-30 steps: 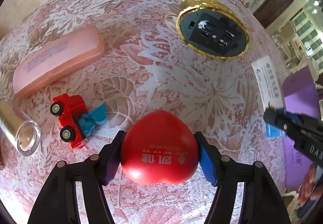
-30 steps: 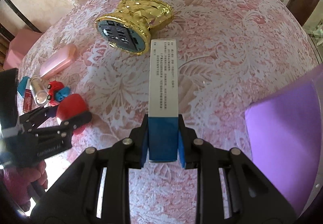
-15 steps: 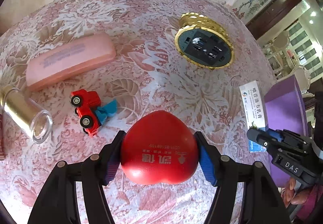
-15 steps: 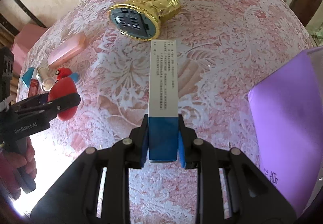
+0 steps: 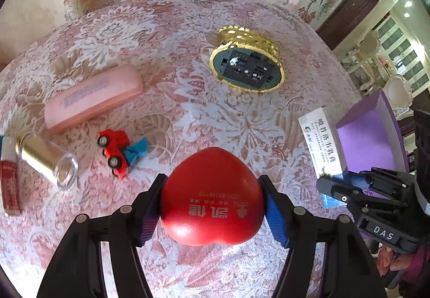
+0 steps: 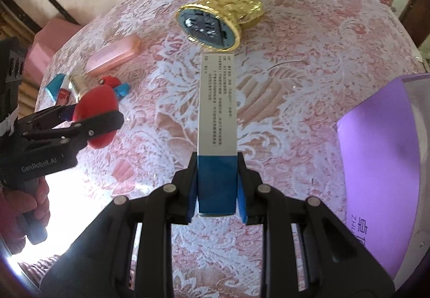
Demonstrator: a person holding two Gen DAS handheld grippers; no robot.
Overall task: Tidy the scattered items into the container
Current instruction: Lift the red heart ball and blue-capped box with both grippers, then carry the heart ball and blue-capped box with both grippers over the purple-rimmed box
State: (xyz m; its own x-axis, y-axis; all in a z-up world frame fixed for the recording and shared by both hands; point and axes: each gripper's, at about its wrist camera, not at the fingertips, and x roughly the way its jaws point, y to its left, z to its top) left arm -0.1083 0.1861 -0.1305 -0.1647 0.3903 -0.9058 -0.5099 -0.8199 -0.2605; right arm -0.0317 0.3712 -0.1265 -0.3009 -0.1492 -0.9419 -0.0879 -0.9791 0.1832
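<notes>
My left gripper [image 5: 212, 201] is shut on a red heart-shaped squeeze toy [image 5: 211, 196] and holds it above the floral tablecloth; it also shows in the right wrist view [image 6: 94, 115]. My right gripper [image 6: 217, 185] is shut on the blue end of a long white and blue box [image 6: 217, 115], which also shows in the left wrist view [image 5: 319, 142]. The purple container [image 6: 381, 153] lies at the right, beside the box [image 5: 371, 136].
On the cloth lie a gold round socket block [image 5: 247, 67], a pink case [image 5: 91, 96], a red and blue toy truck [image 5: 121, 150], a gold-capped bottle [image 5: 45, 158] and a red tube [image 5: 9, 182]. A floral chair back stands behind the table.
Both grippers have risen and drawn back with their loads, so more of the table shows. The right gripper with the box has come closer to the purple container.
</notes>
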